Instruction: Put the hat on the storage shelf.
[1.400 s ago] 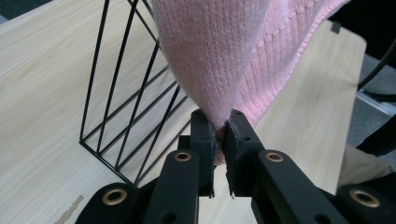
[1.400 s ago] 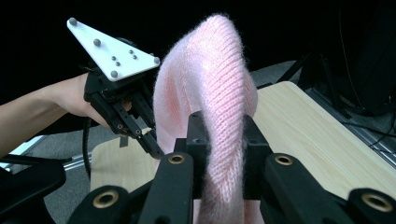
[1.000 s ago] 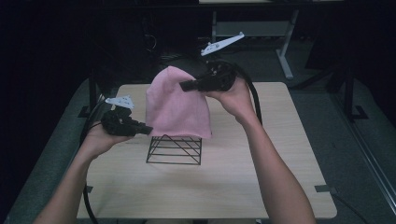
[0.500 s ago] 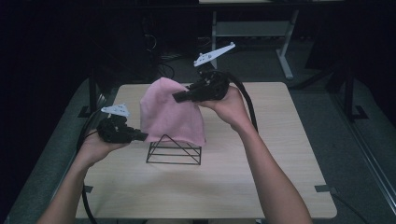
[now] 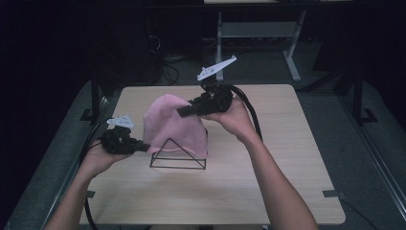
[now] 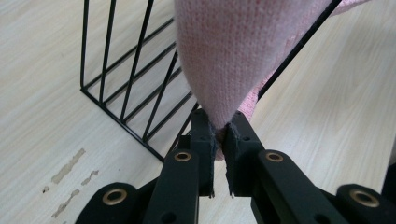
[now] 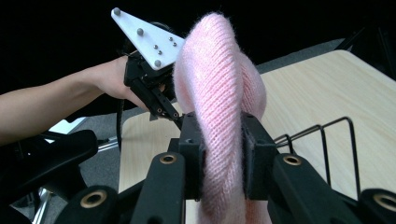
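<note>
A pink knitted cloth hangs stretched over a black wire rack in the middle of the table. My left gripper is shut on the cloth's lower left corner; in the left gripper view the cloth tapers down into the pinch of the gripper, with the rack's wires just behind. My right gripper is shut on a thick fold near the cloth's top, held above the rack. In the right gripper view the fold fills the gap of the gripper, and the left gripper shows beyond.
The light wooden table has bare surface in front and to the right of the rack. Dark floor, a desk frame and cables lie beyond the far edge. Black cables trail from both grippers off the table.
Both grippers have carried the cloth leftward and lower, bringing it down over the rack. The right gripper dropped from above the far edge toward the table's middle.
</note>
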{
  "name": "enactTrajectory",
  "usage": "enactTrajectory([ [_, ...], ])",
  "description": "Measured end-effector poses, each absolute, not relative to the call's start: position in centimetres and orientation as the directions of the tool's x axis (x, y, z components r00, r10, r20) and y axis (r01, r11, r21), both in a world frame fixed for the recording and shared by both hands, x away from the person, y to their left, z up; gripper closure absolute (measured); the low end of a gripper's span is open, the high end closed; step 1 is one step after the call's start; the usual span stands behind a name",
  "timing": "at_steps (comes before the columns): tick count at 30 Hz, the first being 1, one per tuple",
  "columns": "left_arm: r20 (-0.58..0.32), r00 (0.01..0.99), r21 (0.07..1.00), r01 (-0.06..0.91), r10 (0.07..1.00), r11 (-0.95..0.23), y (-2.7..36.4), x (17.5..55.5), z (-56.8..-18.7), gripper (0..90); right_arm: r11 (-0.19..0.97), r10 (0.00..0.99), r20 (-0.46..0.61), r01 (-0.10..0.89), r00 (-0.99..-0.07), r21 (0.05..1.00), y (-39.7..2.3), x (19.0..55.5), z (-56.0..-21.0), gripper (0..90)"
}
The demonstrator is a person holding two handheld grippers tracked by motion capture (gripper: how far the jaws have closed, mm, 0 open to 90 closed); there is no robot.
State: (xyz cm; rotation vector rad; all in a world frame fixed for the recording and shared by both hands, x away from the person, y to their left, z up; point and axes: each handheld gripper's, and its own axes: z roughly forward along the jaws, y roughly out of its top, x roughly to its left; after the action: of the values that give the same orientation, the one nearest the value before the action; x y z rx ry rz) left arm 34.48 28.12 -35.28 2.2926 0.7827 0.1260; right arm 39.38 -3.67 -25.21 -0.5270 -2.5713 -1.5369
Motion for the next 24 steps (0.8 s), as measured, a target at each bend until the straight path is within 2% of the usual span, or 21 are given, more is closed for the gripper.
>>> enactTrajectory([
  [18, -0.131, 0.801, 0.587, 0.538, 0.584, -0.605, 28.0, 34.8, -38.2, 83.4, 0.467, 0.228, 0.287, 0.363, -0.93, 0.806, -3.3, 39.1, -27.8, 72.5],
  [24, -0.091, 0.807, 0.537, 0.533, 0.583, -0.654, 27.7, 35.1, -39.1, 83.7, 0.5, 0.225, 0.281, 0.359, -0.933, 0.788, -3.0, 39.1, -28.8, 73.4],
])
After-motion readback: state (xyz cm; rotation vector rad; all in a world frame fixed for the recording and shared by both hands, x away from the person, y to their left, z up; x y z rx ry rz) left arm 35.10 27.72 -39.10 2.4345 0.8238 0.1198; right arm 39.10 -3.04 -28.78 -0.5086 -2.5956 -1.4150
